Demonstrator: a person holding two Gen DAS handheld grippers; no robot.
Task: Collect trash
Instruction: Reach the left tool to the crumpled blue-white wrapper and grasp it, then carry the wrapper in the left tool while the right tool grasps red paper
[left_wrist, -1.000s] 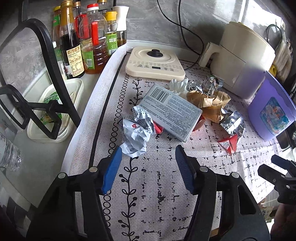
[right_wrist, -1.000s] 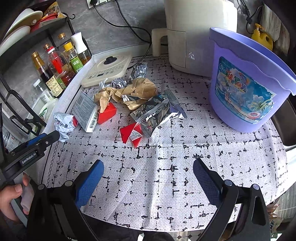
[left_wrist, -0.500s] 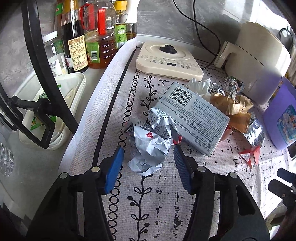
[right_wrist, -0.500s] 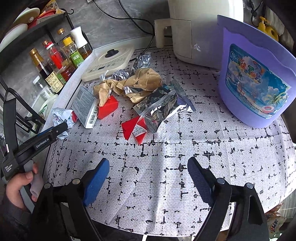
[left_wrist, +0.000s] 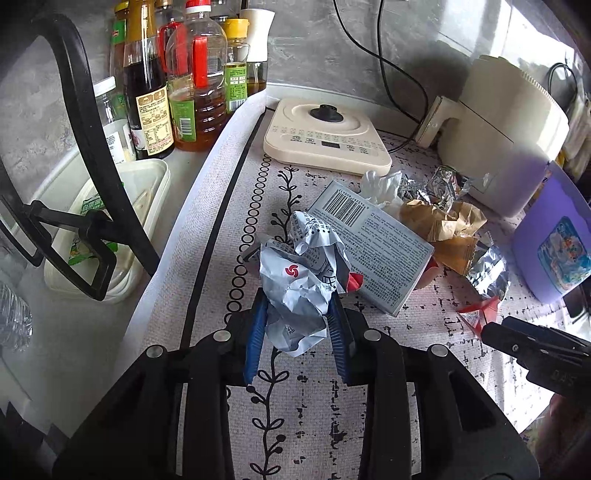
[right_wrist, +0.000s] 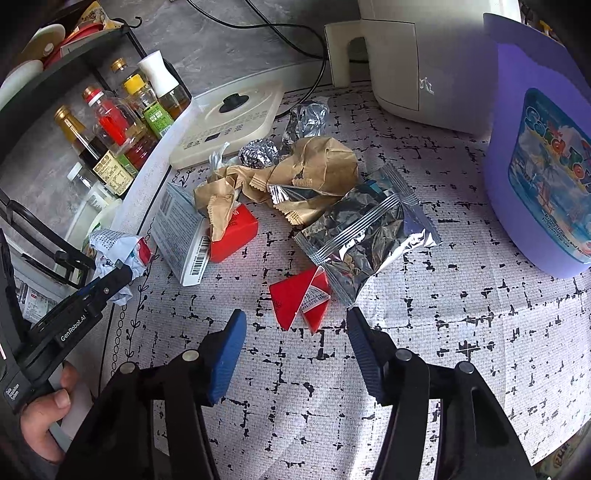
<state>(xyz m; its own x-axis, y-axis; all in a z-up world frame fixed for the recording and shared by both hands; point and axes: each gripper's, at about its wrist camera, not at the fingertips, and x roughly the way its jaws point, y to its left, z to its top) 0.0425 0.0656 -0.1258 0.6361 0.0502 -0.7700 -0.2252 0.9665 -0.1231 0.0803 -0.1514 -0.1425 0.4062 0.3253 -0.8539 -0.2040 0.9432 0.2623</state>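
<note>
- My left gripper (left_wrist: 297, 325), angled steeply down at the tabletop (left_wrist: 306, 417), was closing its fingers on the crumpled white wrapper (left_wrist: 299, 284), pads touching it.
- My right gripper (right_wrist: 295, 343) tilted down, fingers narrowing but empty, just short of the red sachet (right_wrist: 299, 295).

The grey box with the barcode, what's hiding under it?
A red carton pokes out from beneath the grey box, which leans on it. How far it reaches underneath is covered.
</note>
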